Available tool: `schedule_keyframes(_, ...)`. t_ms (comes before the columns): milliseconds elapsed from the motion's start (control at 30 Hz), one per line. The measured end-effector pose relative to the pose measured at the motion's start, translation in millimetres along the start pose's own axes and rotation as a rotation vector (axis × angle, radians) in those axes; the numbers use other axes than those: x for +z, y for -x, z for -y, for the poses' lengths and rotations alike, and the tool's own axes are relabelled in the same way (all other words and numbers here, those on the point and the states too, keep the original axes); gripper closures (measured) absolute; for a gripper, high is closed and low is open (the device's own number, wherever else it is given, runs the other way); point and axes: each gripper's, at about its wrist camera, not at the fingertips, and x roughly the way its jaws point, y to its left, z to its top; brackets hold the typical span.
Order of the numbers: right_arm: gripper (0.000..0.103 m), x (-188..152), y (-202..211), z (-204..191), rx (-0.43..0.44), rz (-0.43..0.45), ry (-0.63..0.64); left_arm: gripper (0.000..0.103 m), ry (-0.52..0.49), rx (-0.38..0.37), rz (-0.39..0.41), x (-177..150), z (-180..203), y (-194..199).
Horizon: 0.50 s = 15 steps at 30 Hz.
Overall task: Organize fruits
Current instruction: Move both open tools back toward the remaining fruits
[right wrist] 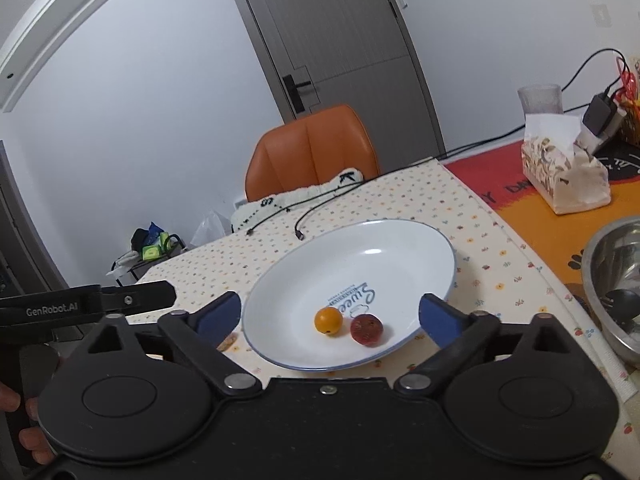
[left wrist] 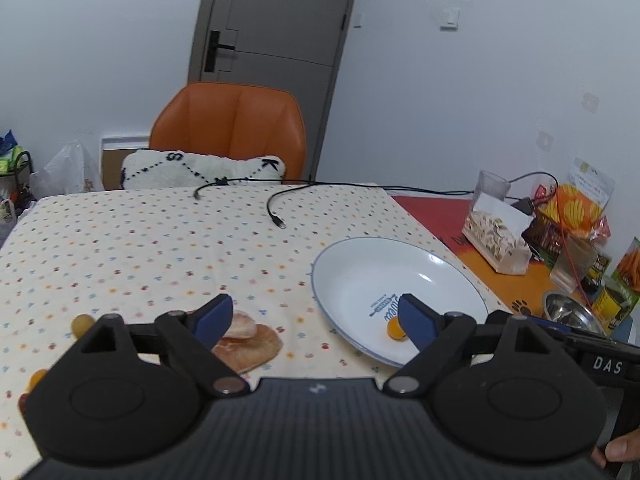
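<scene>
A white plate with a blue rim sits on the dotted tablecloth. It holds a small orange fruit and a dark red fruit. My right gripper is open and empty, its jaws spread either side of the plate's near part. My left gripper is open and empty, left of the plate, where the orange fruit shows beside its right finger. A pale peach-coloured fruit lies under the left finger. A yellow-green fruit, an orange one and a red one lie at the far left.
Two black cable ends lie on the cloth beyond the plate. A tissue pack, snack bags and a steel bowl stand at the right. An orange chair with a cushion is behind the table.
</scene>
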Motion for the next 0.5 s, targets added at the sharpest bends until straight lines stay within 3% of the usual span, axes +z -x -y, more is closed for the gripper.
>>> schedule_keyframes(200, 0.000, 0.8, 6.7, -10.6, -0.001, 0.004, 0.005, 0.005, 0.013, 0.015, 0.031, -1.8, -8.5, 21.2)
schedule_keyframes(500, 0.000, -2.1, 13.0, -30.5, 0.015, 0.001, 0.013, 0.004, 0.058, 0.053, 0.041, -4.2, -28.5, 47.0)
